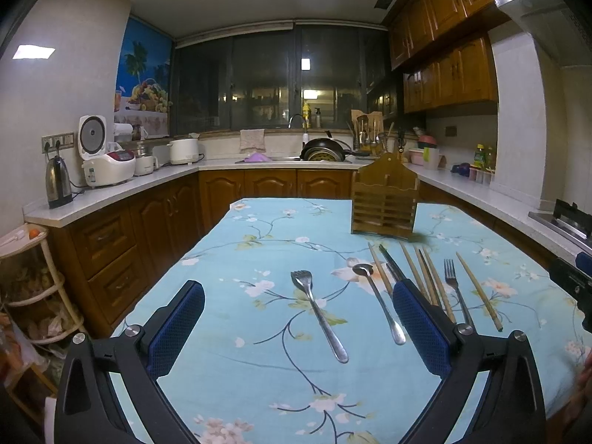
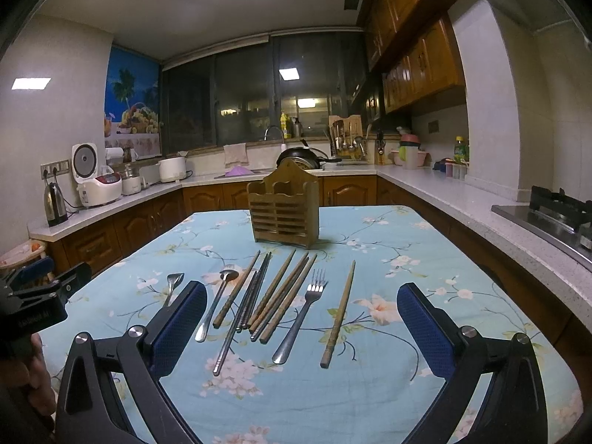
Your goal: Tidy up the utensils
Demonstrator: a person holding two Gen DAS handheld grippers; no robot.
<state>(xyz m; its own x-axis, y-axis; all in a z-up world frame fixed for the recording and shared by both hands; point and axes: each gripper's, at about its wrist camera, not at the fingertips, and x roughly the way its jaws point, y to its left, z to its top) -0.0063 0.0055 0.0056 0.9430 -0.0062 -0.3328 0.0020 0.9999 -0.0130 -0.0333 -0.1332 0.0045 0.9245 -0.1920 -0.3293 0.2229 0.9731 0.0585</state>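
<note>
A wooden utensil holder (image 1: 384,203) (image 2: 283,209) stands upright at the far end of the table, covered in a blue floral cloth (image 1: 259,251). In front of it lie a fork (image 1: 320,314) (image 2: 174,283), a spoon (image 1: 377,299) (image 2: 218,299), several wooden chopsticks (image 2: 285,296) and metal chopsticks (image 2: 244,307), a second fork (image 1: 457,288) (image 2: 314,288) and a lone chopstick (image 1: 479,290) (image 2: 338,314). My left gripper (image 1: 298,322) hovers open over the first fork. My right gripper (image 2: 303,318) hovers open over the second fork and the lone chopstick. Neither holds anything.
Kitchen counters with wooden cabinets (image 1: 103,236) ring the table on three sides. A gas stove (image 2: 555,211) sits to the right and a corner rack (image 1: 33,281) to the left. The other gripper shows at each view's edge (image 1: 571,281) (image 2: 40,296), with a hand (image 2: 33,370) below.
</note>
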